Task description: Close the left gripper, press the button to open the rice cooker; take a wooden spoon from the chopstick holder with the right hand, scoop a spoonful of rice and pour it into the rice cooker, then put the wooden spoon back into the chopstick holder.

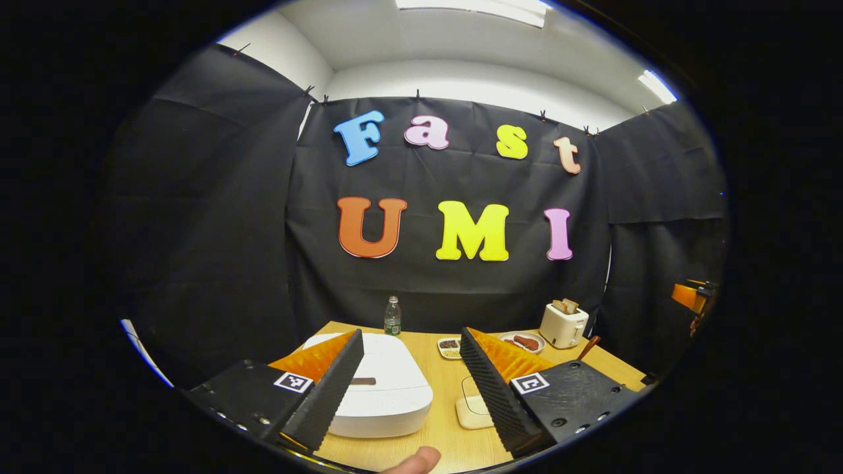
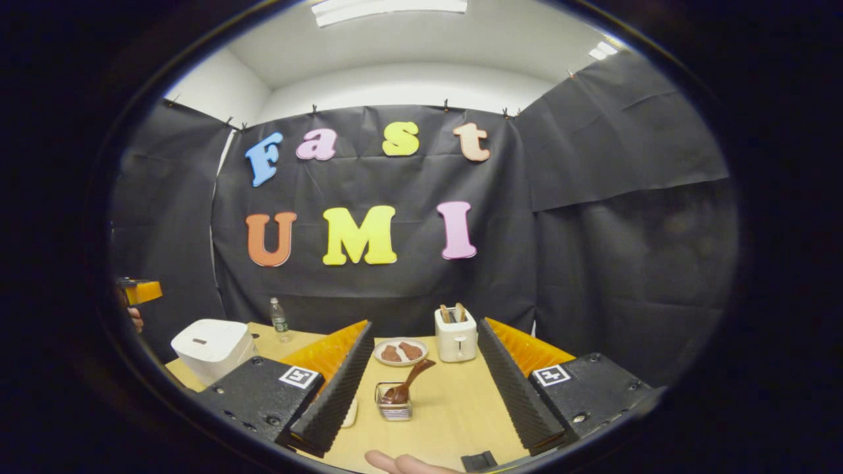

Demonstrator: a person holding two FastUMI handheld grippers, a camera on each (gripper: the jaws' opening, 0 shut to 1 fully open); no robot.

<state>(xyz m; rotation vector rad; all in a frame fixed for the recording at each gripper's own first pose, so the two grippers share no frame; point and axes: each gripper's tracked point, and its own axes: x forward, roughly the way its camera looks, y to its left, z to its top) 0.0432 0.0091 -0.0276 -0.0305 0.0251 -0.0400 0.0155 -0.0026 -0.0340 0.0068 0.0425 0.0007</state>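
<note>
In the left gripper view the left gripper [image 1: 411, 375] hangs above the near part of a wooden table [image 1: 454, 447], its fingers spread wide with nothing between them. The white rice cooker [image 1: 385, 388] sits just beyond the left finger, lid down, with its dark button [image 1: 363, 381] on top. To the right of the cooker a small white pad [image 1: 473, 411] lies flat on the table. Farther back stand a bottle [image 1: 392, 316], a small dish [image 1: 450, 347], a plate [image 1: 523, 342] with brown food and a white toaster [image 1: 563, 324] holding bread. The spoon [image 1: 589, 347] handle pokes up past the right finger. A fingertip [image 1: 415, 461] shows at the bottom edge, and the right gripper [image 1: 691, 294] appears at the far right. In the right gripper view the right gripper [image 2: 425, 388] is likewise released, fingers wide apart, grasping nothing. Between them, on the table [image 2: 454, 408], the mesh holder [image 2: 394, 400] stands with the wooden spoon [image 2: 409, 382] leaning in it, handle tilted up to the right. Behind are the plate [image 2: 400, 351] and the toaster [image 2: 456, 334]. The closed cooker [image 2: 214, 349] sits at the left, the bottle [image 2: 280, 319] behind it, and the left gripper [image 2: 139, 291] shows at the far left edge. A finger [image 2: 402, 463] shows at the bottom.
</note>
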